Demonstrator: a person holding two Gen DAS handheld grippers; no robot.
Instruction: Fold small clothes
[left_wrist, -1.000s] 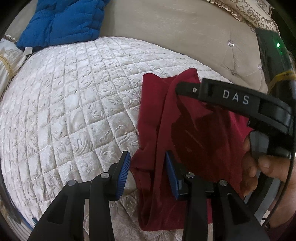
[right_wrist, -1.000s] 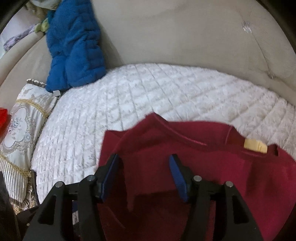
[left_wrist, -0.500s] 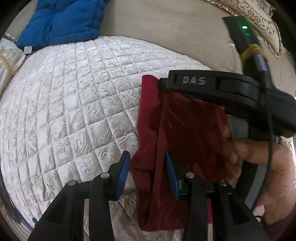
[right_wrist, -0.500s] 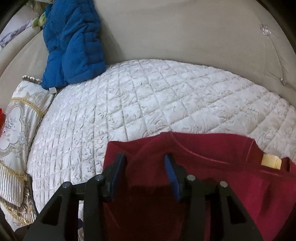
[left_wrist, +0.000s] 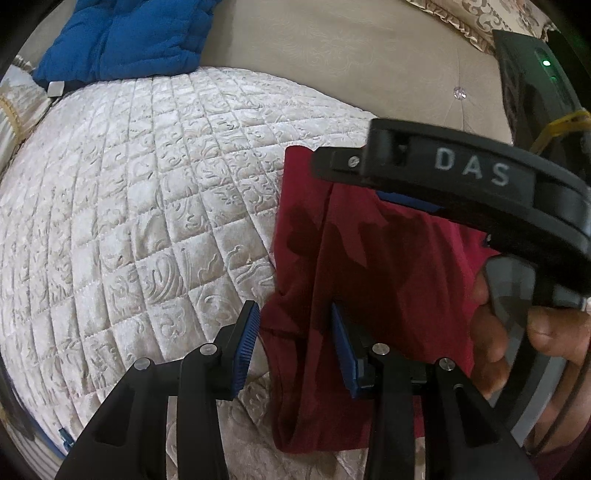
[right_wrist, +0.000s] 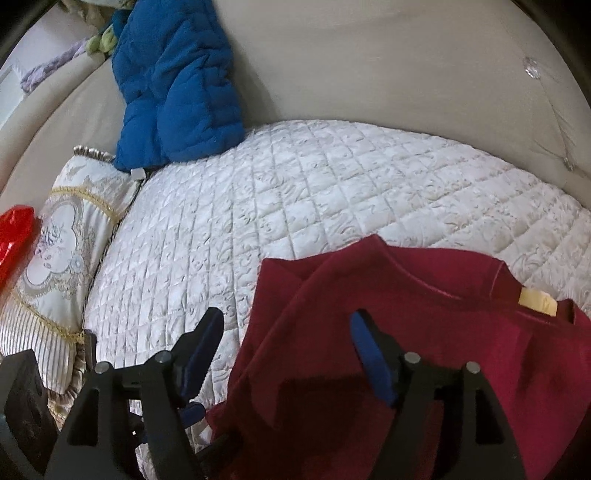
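Note:
A small dark red shirt (left_wrist: 373, 280) lies on the white quilted bed (left_wrist: 147, 229), its left side folded over. My left gripper (left_wrist: 293, 347) is open, its jaws astride the shirt's lower left edge. My right gripper (right_wrist: 286, 354) is open and empty above the shirt's (right_wrist: 424, 343) upper left part; the tan neck label (right_wrist: 537, 301) shows at the right. From the left wrist view the right gripper's black body (left_wrist: 472, 184), marked DAS, hangs over the shirt with the hand on it.
A blue padded jacket (right_wrist: 173, 85) leans on the beige headboard (right_wrist: 369, 66) at the back left. A patterned pillow (right_wrist: 55, 258) and a red shiny thing (right_wrist: 13, 240) lie at the left edge.
The right gripper opened wider, letting go of the shirt's folded edge, and drew back to the right. The left gripper stayed put, open.

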